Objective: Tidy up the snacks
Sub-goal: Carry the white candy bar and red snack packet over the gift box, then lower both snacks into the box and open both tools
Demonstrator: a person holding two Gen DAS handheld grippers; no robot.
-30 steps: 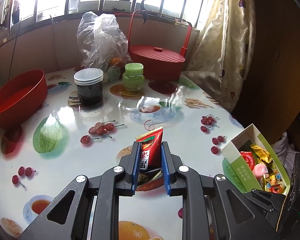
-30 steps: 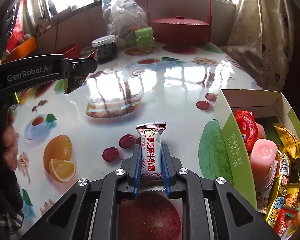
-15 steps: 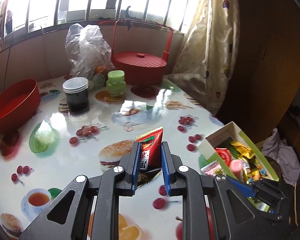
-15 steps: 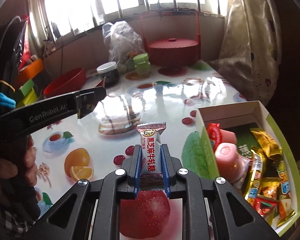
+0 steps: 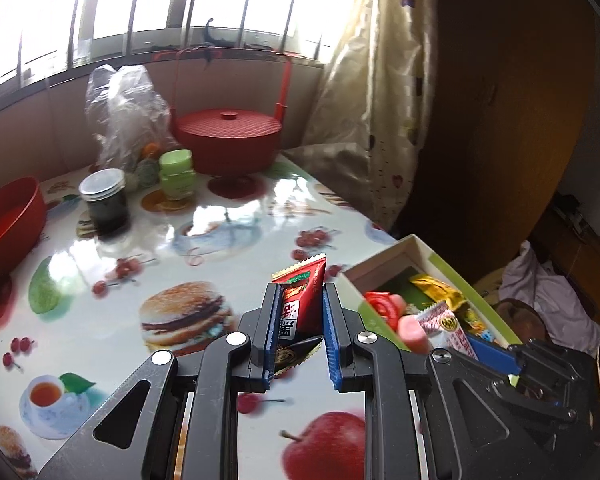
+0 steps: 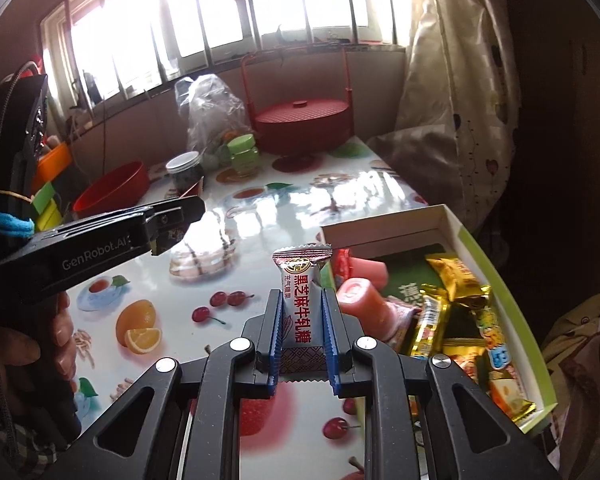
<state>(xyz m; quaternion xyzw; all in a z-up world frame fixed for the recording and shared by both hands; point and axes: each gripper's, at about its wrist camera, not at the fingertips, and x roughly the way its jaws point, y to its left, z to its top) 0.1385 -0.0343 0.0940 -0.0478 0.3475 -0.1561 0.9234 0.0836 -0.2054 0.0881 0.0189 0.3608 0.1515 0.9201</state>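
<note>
Right wrist view: right tongs are pinching a silver candy upright w/ its end free for dropping into the snack box alongside; left tongs are likewise clamping a red packet beside the box, above the surface.

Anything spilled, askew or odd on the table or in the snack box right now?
Nothing spilled. One oddity: the red snack packet sits crookedly in the left gripper, its lower end folded. The white candy stands straight in the right gripper.
</note>
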